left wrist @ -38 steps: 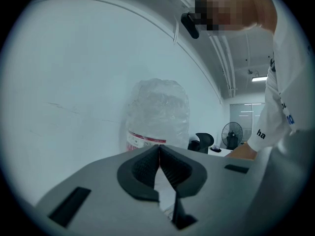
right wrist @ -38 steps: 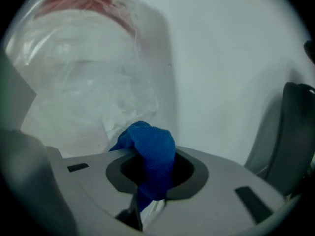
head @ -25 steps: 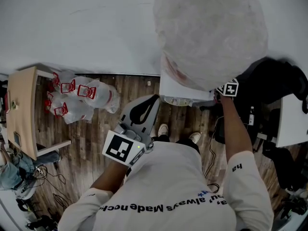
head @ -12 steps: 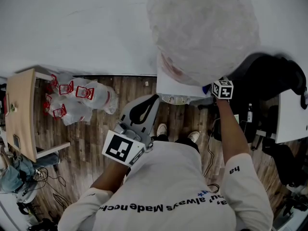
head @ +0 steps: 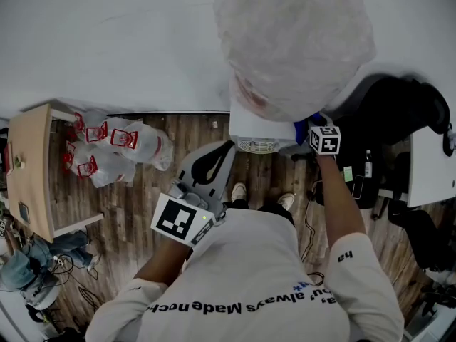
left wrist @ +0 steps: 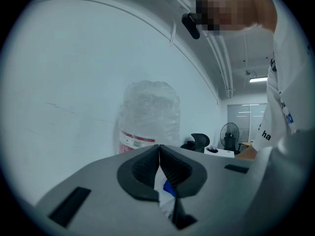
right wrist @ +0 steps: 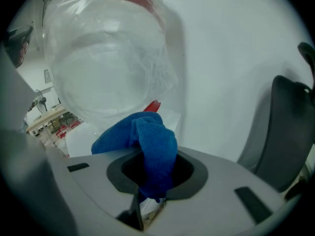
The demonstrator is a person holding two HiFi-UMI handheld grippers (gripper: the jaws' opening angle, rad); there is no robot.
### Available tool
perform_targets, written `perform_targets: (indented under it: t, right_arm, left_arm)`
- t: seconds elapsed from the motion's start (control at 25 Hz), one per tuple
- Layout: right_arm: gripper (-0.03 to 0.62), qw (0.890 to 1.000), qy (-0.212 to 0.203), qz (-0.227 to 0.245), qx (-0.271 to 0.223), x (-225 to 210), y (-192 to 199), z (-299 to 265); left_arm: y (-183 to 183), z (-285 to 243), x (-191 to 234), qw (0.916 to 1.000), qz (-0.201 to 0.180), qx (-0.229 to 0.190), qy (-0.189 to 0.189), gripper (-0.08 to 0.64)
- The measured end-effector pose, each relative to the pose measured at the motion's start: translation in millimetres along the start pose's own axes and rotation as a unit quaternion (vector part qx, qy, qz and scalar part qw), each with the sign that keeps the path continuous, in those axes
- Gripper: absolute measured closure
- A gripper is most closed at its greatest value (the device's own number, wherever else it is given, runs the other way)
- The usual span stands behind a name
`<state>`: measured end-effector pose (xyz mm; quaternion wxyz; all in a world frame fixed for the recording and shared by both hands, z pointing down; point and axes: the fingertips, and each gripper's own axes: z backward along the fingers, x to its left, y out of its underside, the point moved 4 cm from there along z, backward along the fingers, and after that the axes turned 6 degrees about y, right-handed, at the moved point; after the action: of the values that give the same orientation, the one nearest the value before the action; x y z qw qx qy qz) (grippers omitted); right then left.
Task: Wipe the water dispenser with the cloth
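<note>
My left gripper hangs in front of my chest and points forward. Its jaws are pressed together at the tips with nothing between them. Its marker cube sits just above my left forearm, which is bent in close to my body. My right arm is stretched forward, nearly straight. The right gripper at its end is clamped on a bunched blue cloth, which bulges out over the jaws.
</note>
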<state>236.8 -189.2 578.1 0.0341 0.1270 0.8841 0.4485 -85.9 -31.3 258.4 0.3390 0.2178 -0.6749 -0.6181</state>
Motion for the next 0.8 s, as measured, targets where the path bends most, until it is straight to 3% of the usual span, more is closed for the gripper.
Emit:
perform_targets:
  t: [0.8]
  right_arm:
    - [0.509, 0.999, 0.038, 0.009, -0.017, 24, 44, 55]
  left_arm:
    - [2, 1, -3, 0.9999, 0.001, -0.002, 0.012, 0.54]
